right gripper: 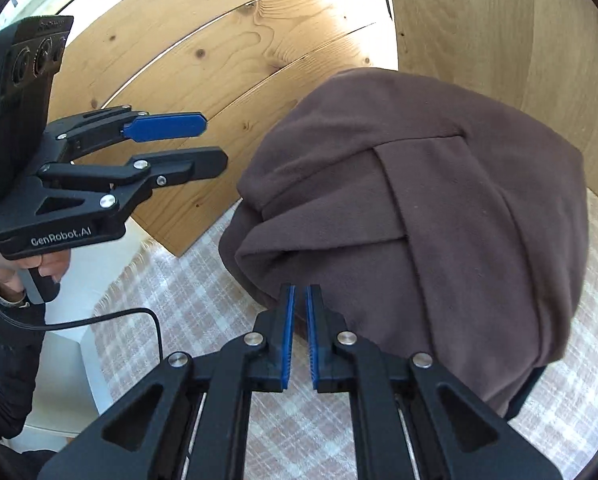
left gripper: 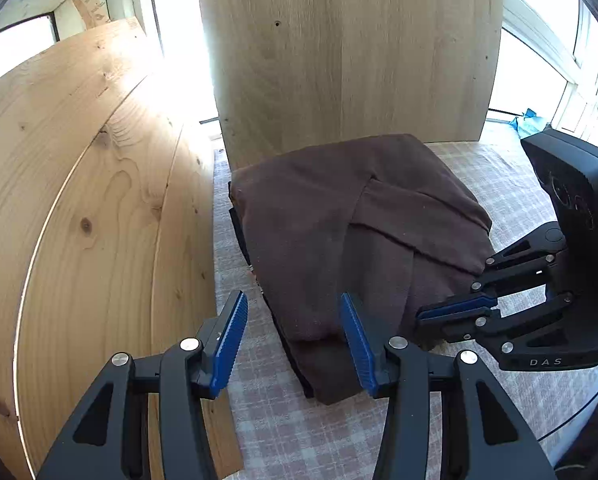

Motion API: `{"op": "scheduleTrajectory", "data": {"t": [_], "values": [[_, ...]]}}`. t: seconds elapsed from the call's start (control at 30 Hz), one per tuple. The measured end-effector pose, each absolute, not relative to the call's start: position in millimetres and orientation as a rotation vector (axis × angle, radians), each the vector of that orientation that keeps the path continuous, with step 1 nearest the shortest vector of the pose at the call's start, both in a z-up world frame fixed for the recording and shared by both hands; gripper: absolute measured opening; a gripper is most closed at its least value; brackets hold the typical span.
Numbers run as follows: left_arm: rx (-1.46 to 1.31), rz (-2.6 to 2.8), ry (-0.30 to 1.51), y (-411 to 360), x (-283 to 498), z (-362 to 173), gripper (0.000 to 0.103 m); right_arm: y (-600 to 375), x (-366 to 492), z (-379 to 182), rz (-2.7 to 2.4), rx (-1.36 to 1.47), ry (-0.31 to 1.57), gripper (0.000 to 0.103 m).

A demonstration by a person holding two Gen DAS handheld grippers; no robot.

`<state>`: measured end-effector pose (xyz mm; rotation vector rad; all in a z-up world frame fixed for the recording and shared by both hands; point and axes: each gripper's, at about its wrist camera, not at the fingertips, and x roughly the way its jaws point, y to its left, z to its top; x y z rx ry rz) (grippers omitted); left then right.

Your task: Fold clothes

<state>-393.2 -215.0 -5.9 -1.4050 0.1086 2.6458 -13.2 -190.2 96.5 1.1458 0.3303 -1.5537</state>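
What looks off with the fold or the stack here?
Nothing damaged. The brown garment lies folded on the checked cloth, but it sits skewed on a dark item beneath, whose edge pokes out. Left claw is open, right claw shut and empty.

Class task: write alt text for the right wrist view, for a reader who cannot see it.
A folded brown garment lies on a checked tablecloth in front of upright wooden boards. The right gripper, shut and empty, points at the garment's near edge. At the left, a hand holds the left gripper open above the cloth, clear of the garment.
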Motion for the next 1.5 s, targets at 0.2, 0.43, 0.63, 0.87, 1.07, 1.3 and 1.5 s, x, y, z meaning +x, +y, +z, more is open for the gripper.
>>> {"op": "scheduleTrajectory", "data": {"t": [0.2,0.43,0.63,0.87,1.07,1.3,1.5], "values": [[-1.499,2.569,0.241,-195.2,-417.6,-27.5,0.044,-211.0,-9.5,80.4,-1.556,1.140,0.360,0.007],[-1.501,2.518,0.126,-203.7,-425.4,-28.8,0.044,-221.8,-15.3,73.7,-1.551,1.107,0.343,0.007],[-1.515,2.502,0.084,-211.4,-426.5,-28.6,0.044,-211.9,-25.3,68.1,-1.319,1.180,0.113,0.007],[-1.519,2.456,0.119,-202.8,-420.3,-33.0,0.044,-206.1,-23.8,57.5,-1.294,1.217,0.080,0.007],[-1.544,2.439,0.283,-188.9,-408.5,-42.8,0.045,-192.6,-5.7,66.1,-1.265,1.214,0.178,0.007],[-1.466,2.485,0.279,-186.3,-387.0,-23.0,0.045,-142.2,-19.4,104.3,-1.448,1.145,0.210,0.007],[-1.531,2.376,0.480,-154.3,-388.4,-49.1,0.047,-125.8,-54.6,111.5,-1.658,1.195,0.183,0.007]]}}
